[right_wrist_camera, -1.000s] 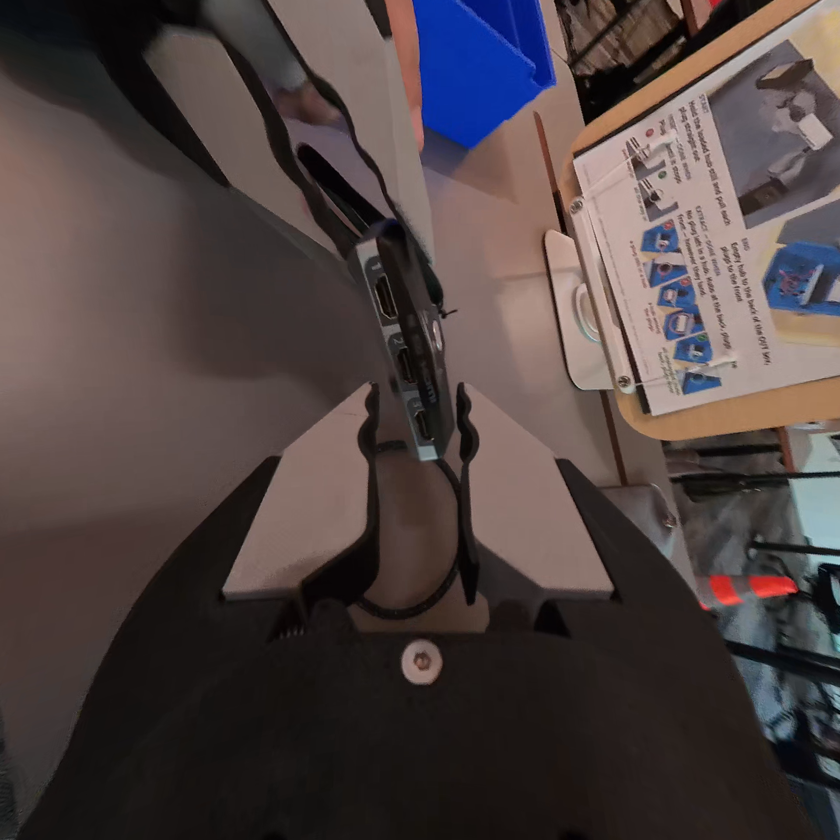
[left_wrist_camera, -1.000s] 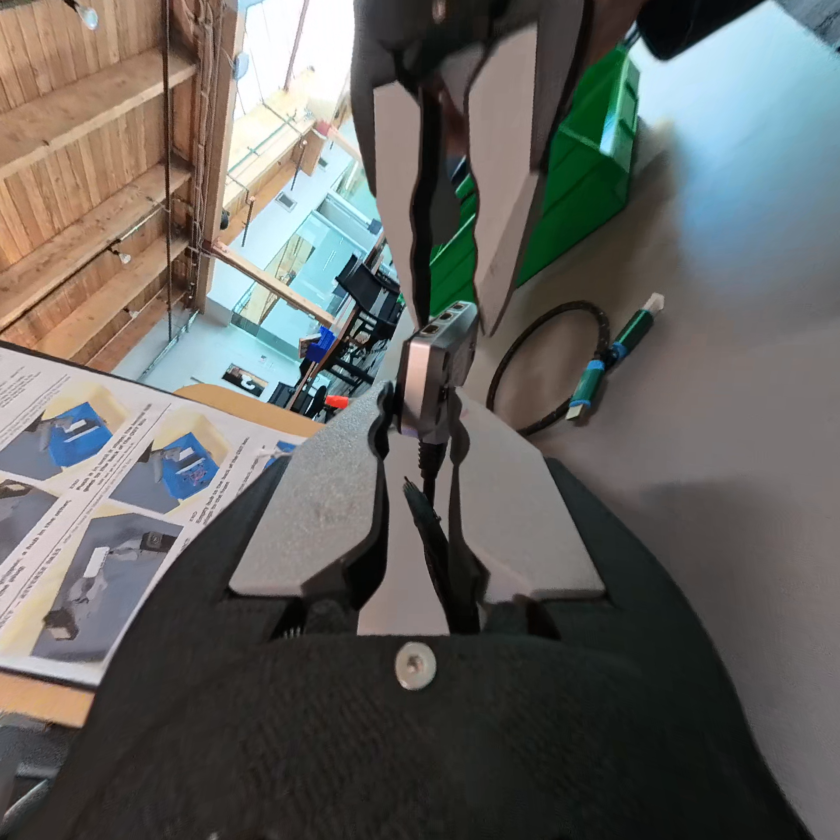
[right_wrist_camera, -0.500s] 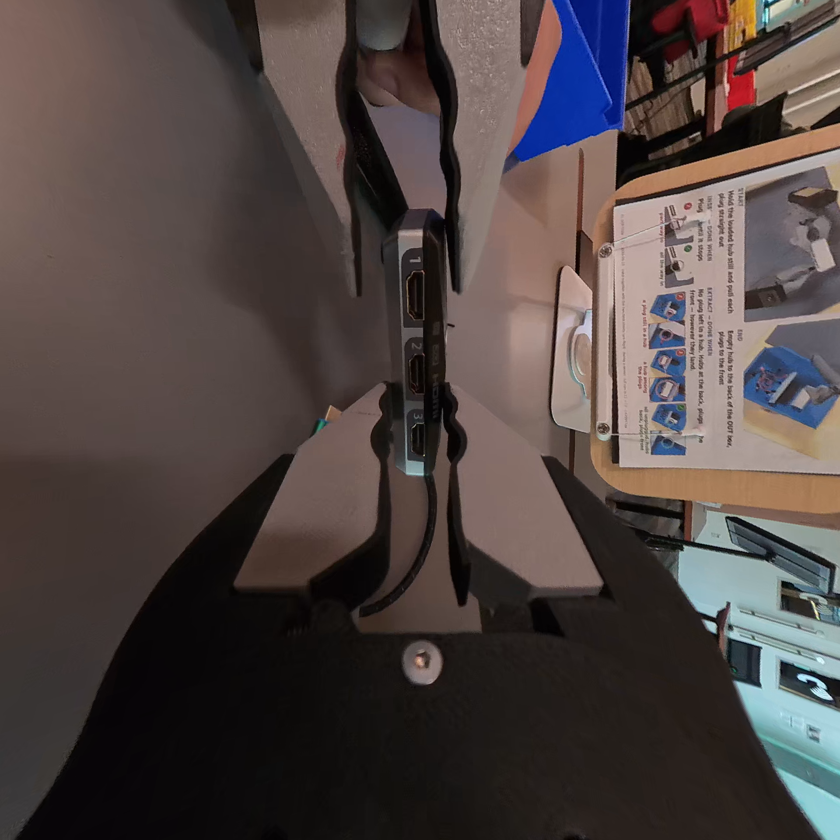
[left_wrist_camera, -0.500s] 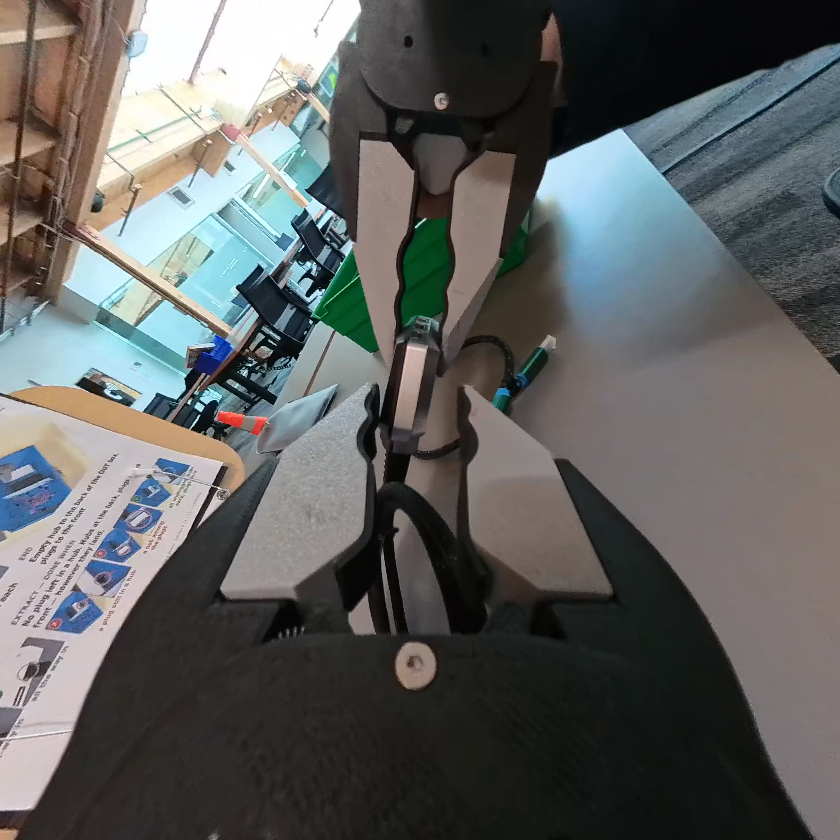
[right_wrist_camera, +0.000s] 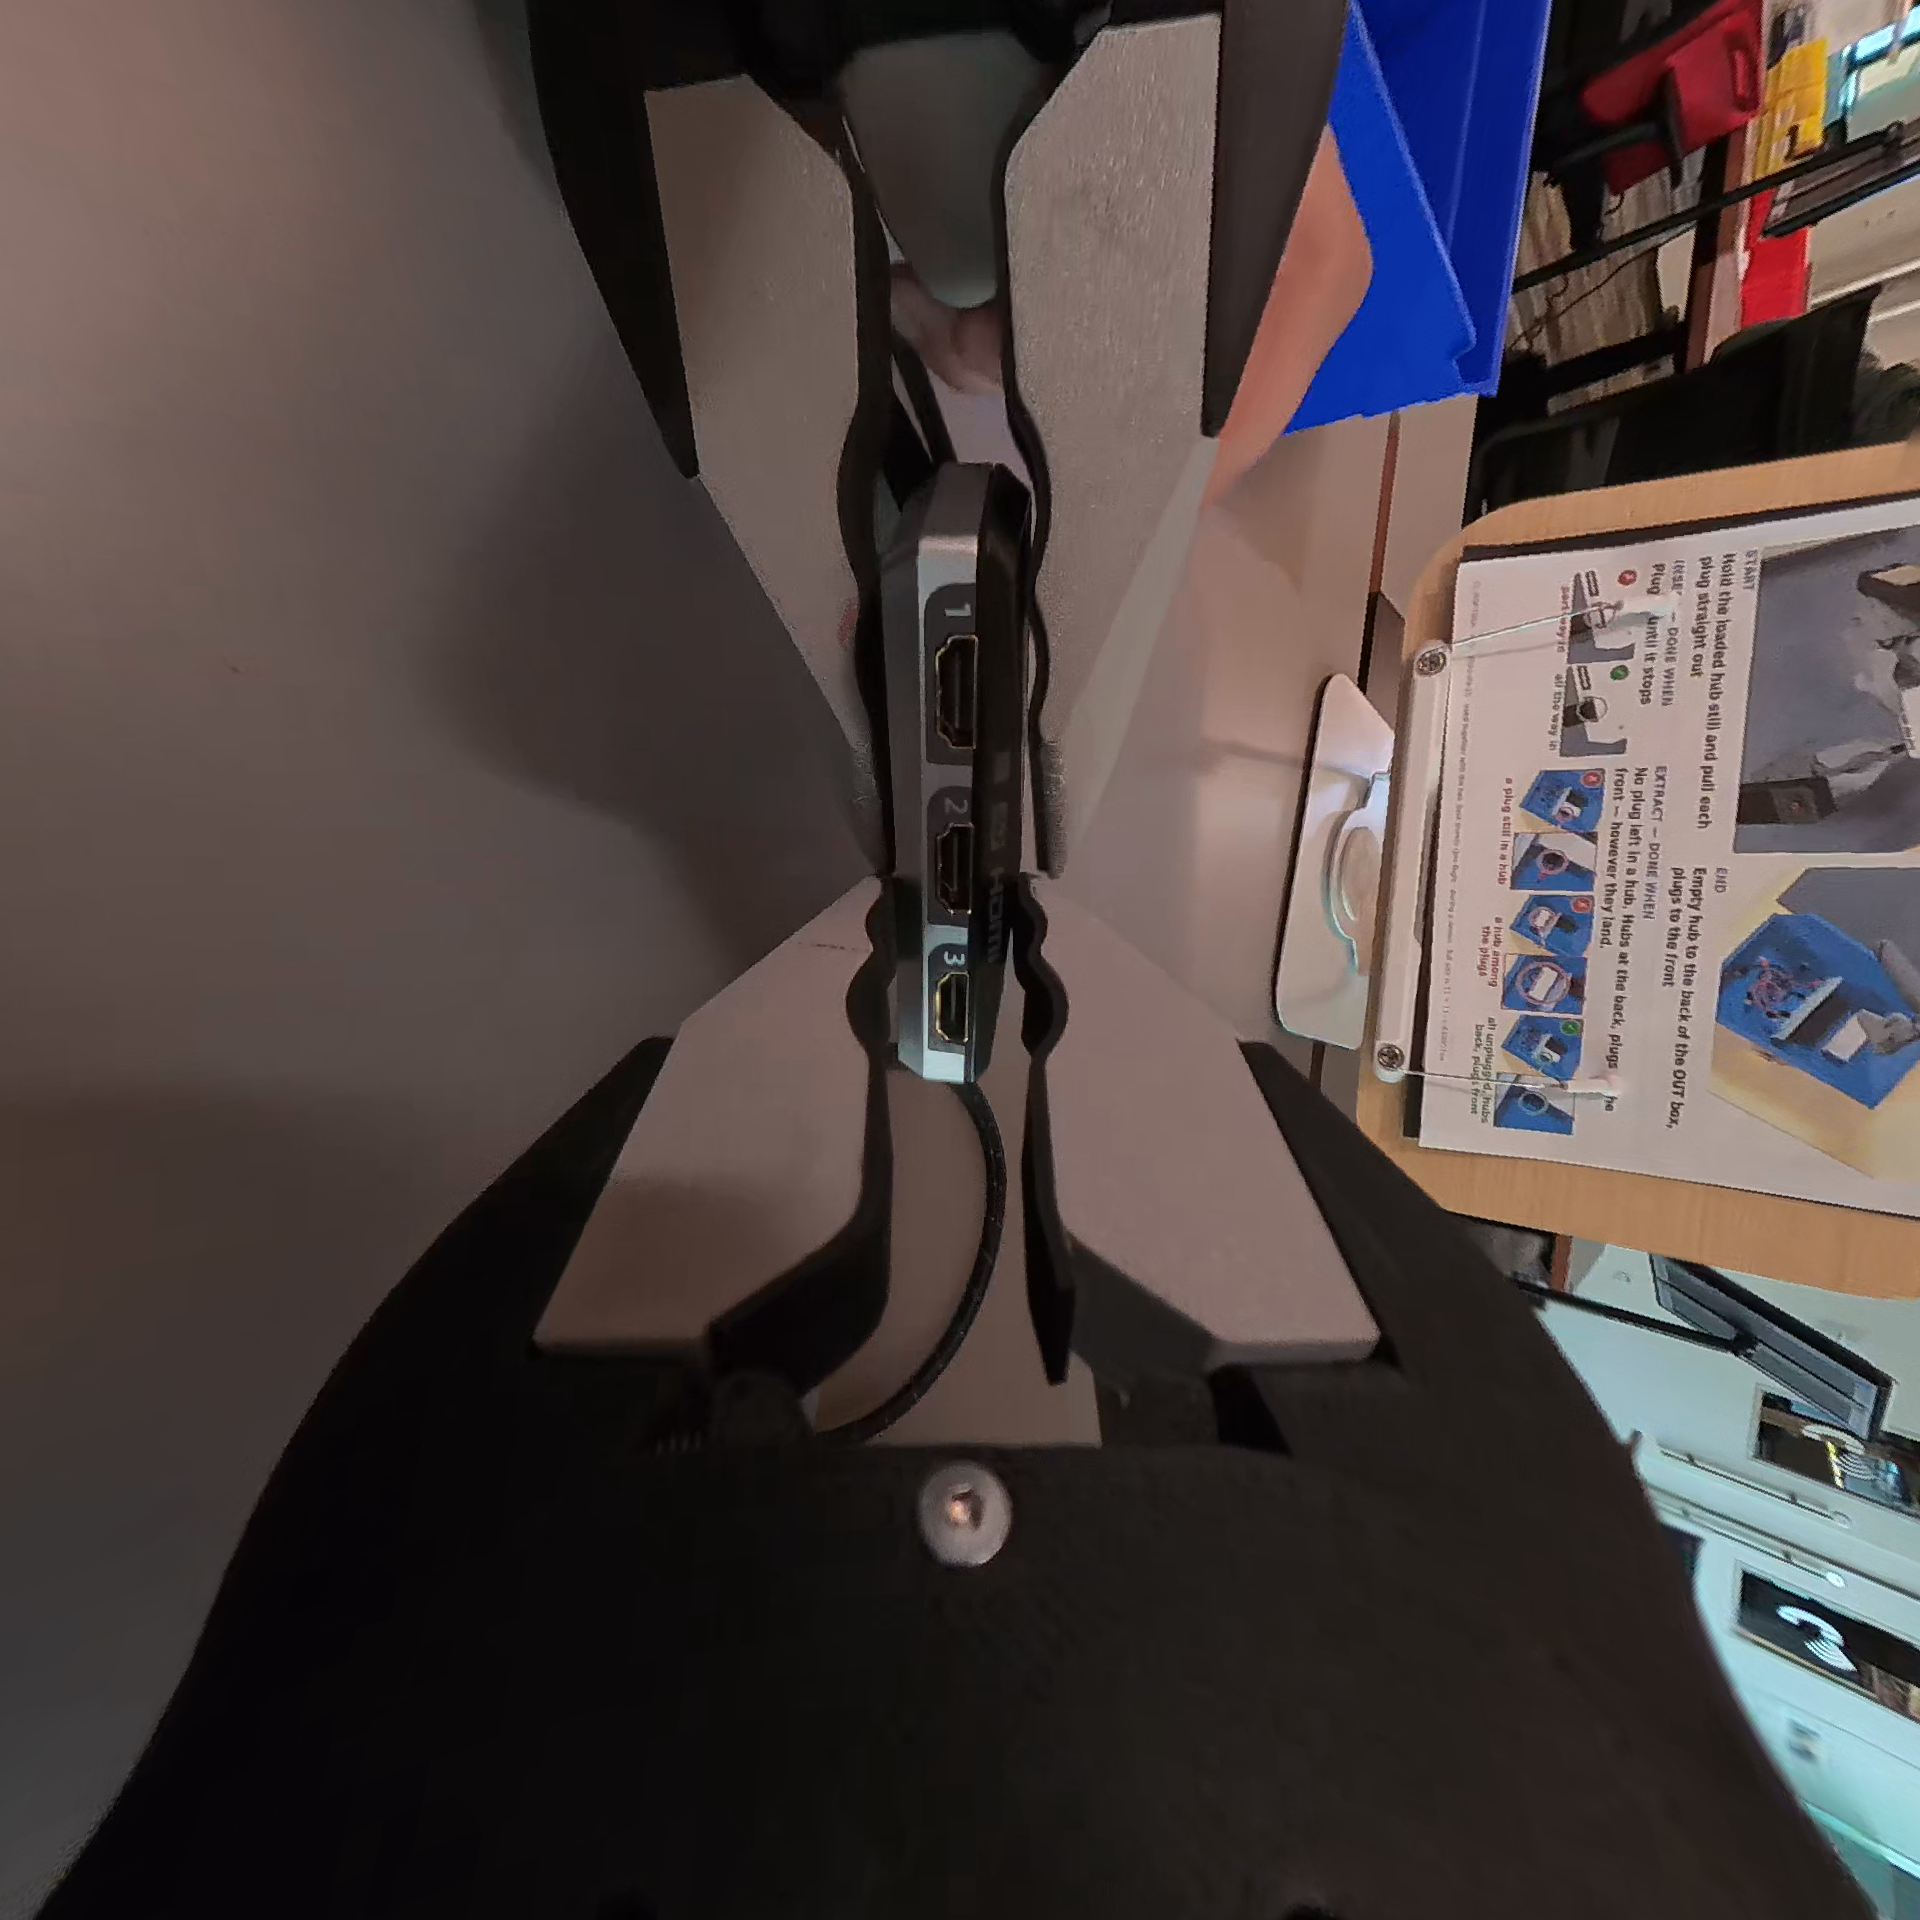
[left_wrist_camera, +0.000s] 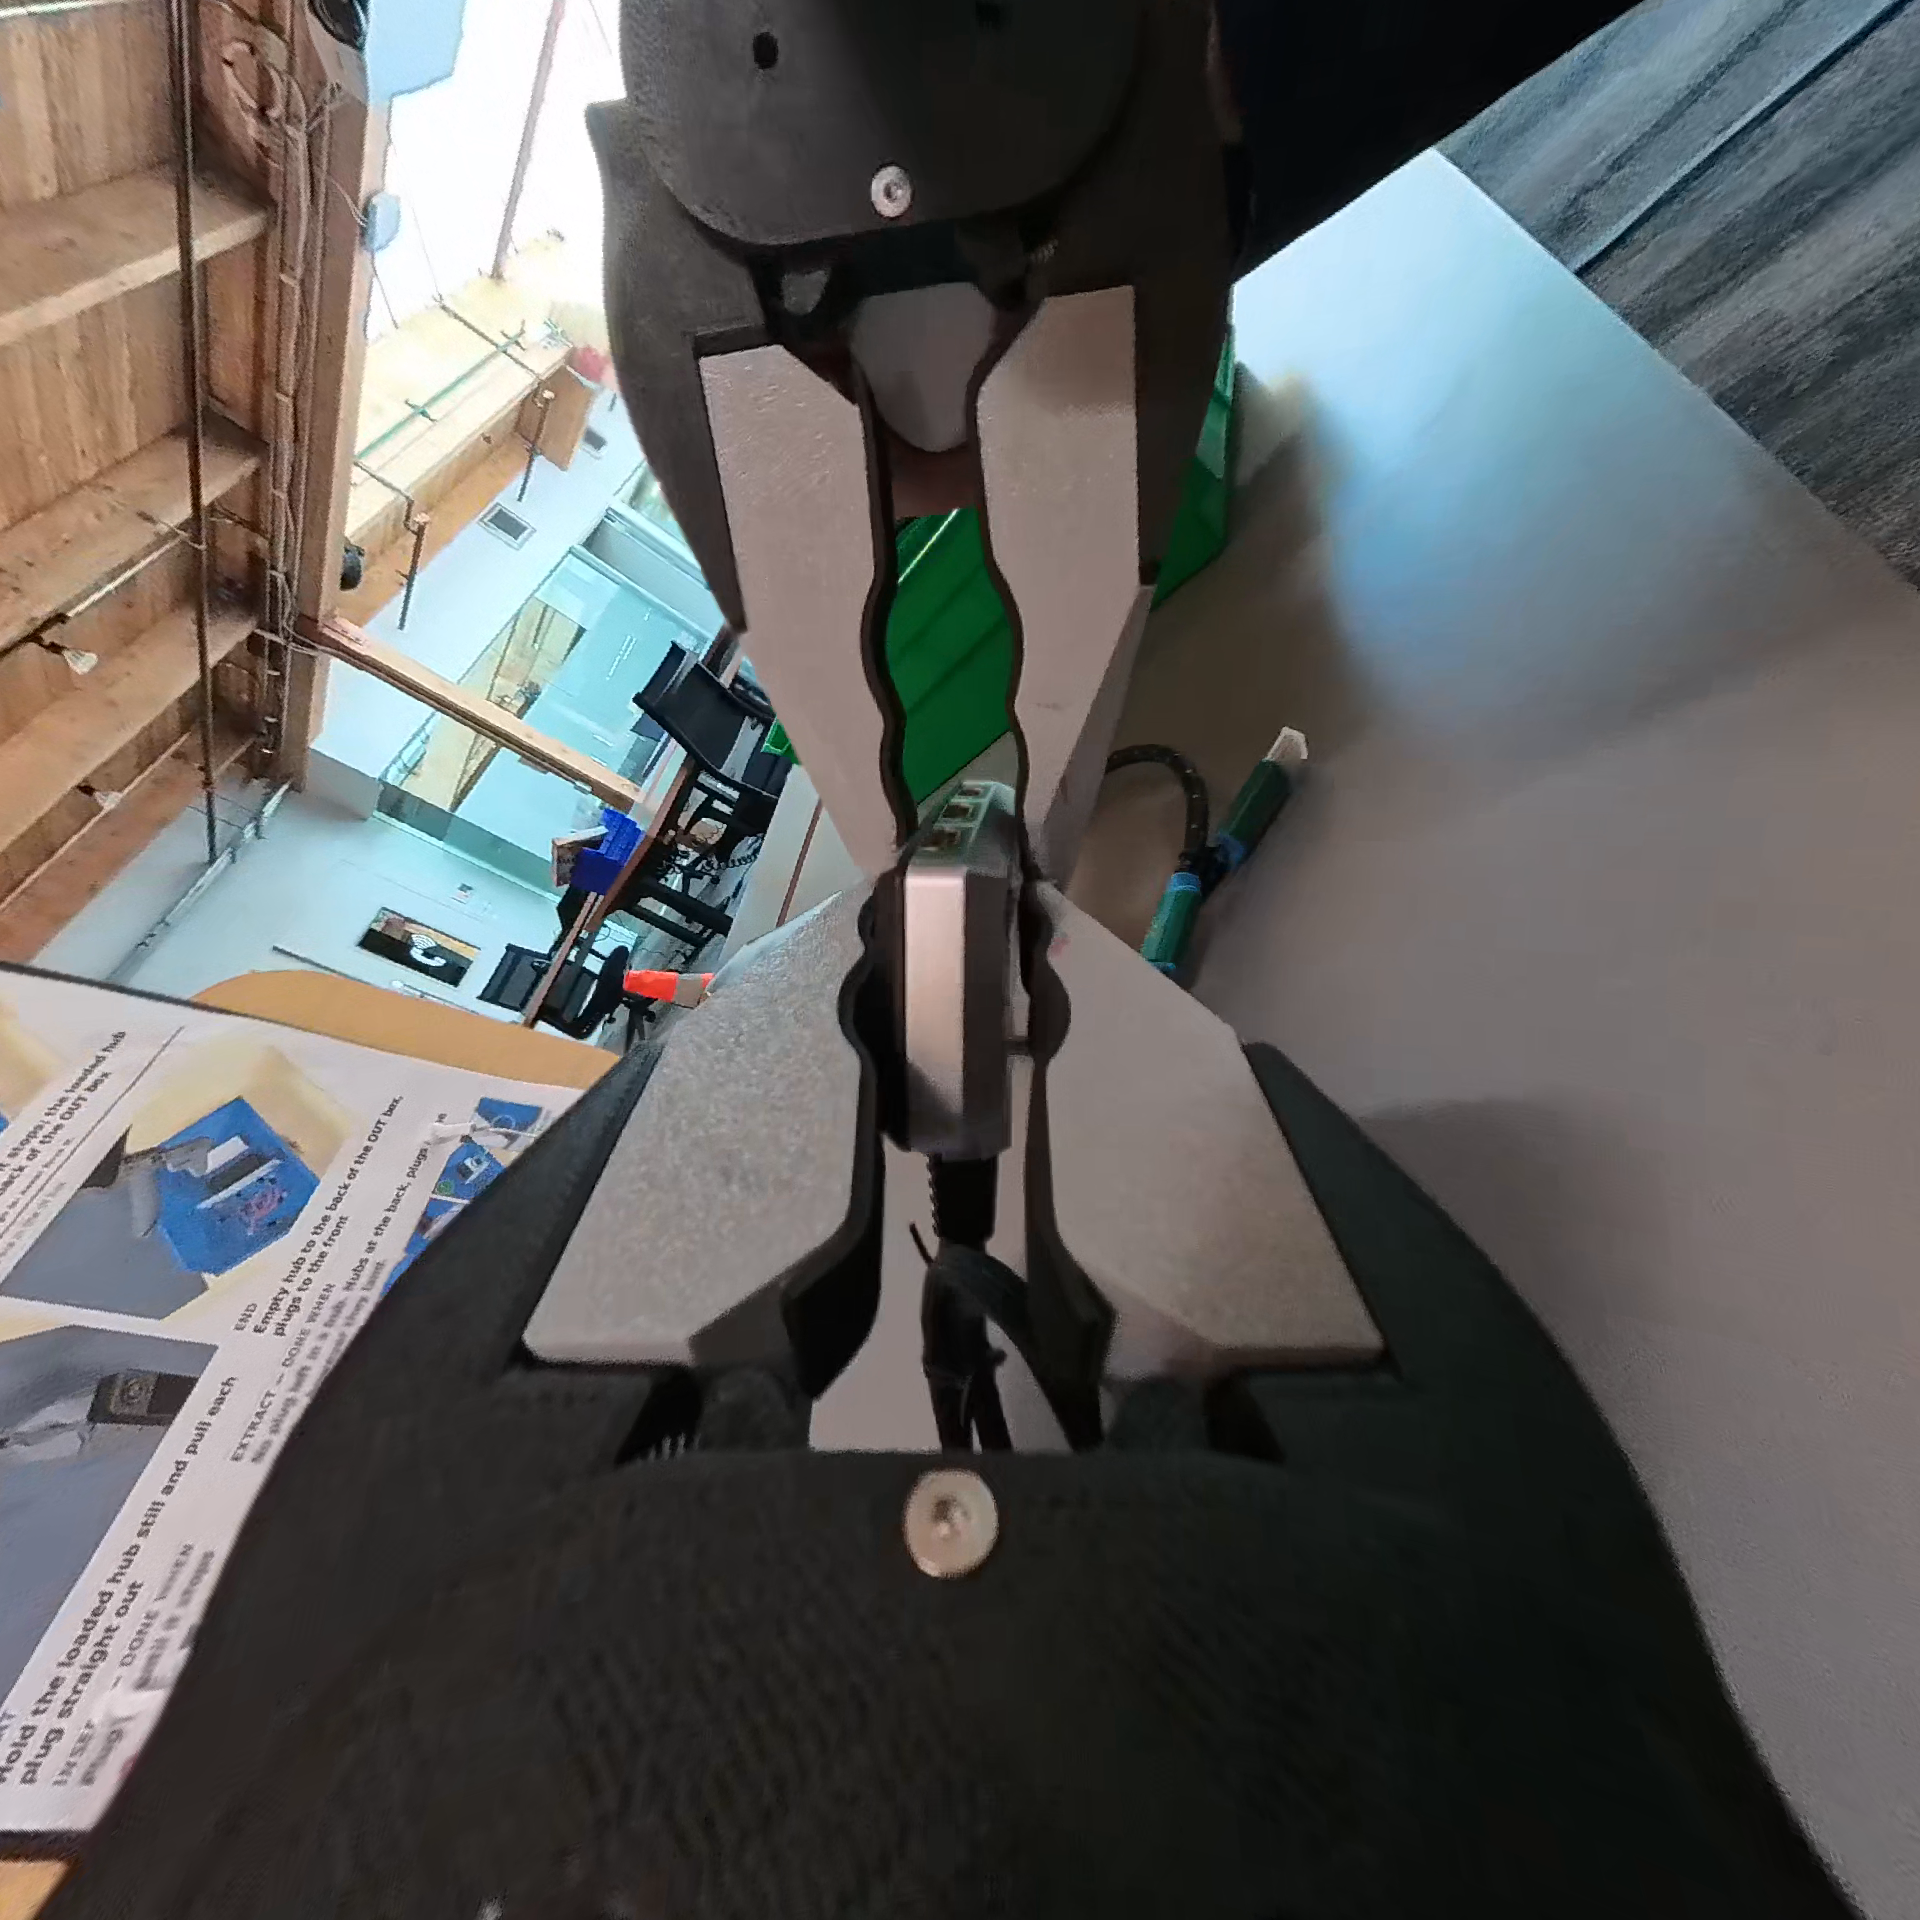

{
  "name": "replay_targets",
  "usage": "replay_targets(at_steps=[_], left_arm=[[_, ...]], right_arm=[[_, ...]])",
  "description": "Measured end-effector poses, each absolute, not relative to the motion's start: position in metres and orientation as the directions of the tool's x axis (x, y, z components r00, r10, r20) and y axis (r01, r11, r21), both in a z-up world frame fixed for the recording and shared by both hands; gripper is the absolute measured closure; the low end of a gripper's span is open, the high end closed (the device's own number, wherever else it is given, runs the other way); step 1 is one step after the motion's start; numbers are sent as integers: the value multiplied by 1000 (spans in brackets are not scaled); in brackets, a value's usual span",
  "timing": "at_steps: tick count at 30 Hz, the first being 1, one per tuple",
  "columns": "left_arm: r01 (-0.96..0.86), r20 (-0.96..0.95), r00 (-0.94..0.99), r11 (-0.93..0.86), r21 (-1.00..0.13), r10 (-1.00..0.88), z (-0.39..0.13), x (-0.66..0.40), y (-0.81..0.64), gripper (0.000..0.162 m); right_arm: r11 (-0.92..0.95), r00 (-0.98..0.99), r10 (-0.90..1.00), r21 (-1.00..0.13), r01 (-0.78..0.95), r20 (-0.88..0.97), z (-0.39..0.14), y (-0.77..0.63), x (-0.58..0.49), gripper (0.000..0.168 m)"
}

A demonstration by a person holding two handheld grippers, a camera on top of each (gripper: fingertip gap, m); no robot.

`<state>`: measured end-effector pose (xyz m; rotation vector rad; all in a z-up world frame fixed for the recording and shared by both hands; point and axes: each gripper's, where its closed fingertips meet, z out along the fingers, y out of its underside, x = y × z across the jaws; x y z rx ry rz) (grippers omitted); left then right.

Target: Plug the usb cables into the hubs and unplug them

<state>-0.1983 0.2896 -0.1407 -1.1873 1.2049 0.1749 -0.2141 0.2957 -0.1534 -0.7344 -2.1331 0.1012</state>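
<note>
A slim grey hub [right_wrist_camera: 940, 831] with three ports along one edge is held in the air between my two grippers, which face each other tip to tip. My left gripper [left_wrist_camera: 951, 997] is shut on one end of the hub [left_wrist_camera: 951, 1018]. My right gripper [right_wrist_camera: 956, 914] is shut on the other end, around the third port. Each gripper shows in the other's view, coming down from the top: the right gripper [left_wrist_camera: 956, 831] and the left gripper [right_wrist_camera: 951, 665]. A black braided cable [right_wrist_camera: 982, 1226] loops from the hub back between the right fingers.
A loose cable with green-sleeved plugs [left_wrist_camera: 1242, 831] lies on the grey table [left_wrist_camera: 1558, 831] next to a green bin [left_wrist_camera: 940, 644]. A blue bin [right_wrist_camera: 1392, 208] stands beyond the left gripper. A printed sheet on a wooden board [right_wrist_camera: 1662, 831] stands on a white base [right_wrist_camera: 1330, 862]. Less than 4 cm separates the two grippers' tips.
The two grippers have come closer and lined up tip to tip. The hub now sits straight and deeper between both pairs of fingers. The right fingers have narrowed onto it.
</note>
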Motion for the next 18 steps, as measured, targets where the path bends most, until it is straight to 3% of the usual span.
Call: replay_targets(at_steps=[4,9,14,18], left_arm=[[-681,-783,414,413,-605,-464,-139,-204,291,143],[-713,-778,453,348,-609,-435,-133,-220,302,143],[-728,-777,496,303,-615,-388,-132,-237,313,143],[-761,-829,447,344,-550,-336,-132,-234,312,143]], right_arm=[[816,-453,541,-312,486,709,-153,299,-220,150],[718,-334,652,-414,560,680,-141,320,-216,153],[412,-192,902,-640,649,386,-160,335,-189,145],[243,-125,966,-617,749,228,-208,342,-164,138]])
